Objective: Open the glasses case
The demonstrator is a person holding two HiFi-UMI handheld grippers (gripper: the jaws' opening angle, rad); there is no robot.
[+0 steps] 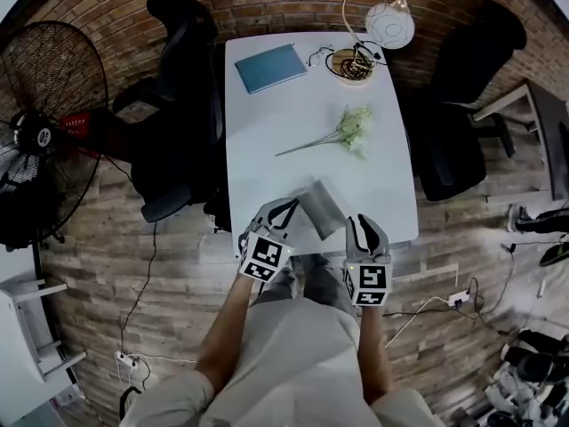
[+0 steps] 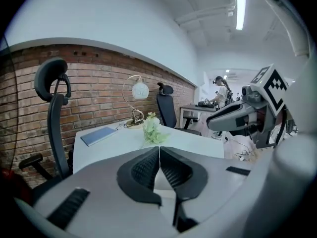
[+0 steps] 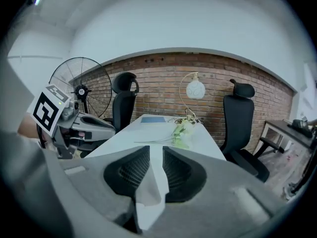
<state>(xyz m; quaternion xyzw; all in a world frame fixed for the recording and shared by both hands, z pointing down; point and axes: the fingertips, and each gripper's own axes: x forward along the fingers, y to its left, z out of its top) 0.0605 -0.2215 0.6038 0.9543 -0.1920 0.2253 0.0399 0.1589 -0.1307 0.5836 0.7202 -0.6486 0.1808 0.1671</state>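
The glasses case [image 1: 322, 208] is a flat grey piece held up over the near edge of the white table [image 1: 293, 123], between my two grippers. My left gripper [image 1: 296, 205] is shut at its left edge; in the left gripper view the pads [image 2: 143, 170] meet, with a pale sliver of the case [image 2: 162, 181] low between them. My right gripper [image 1: 355, 223] is shut on its right edge; in the right gripper view a pale grey flap of the case [image 3: 150, 190] is pinched between the pads [image 3: 131, 170]. I cannot tell whether the case is open.
Farther back on the table lie a sprig of pale flowers [image 1: 342, 133], a blue notebook [image 1: 270, 67], and a lamp [image 1: 389, 25] beside a coil of cable [image 1: 352, 64]. Black office chairs [image 1: 182, 105] [image 1: 462, 105] flank the table. A fan [image 1: 40, 132] stands at the left.
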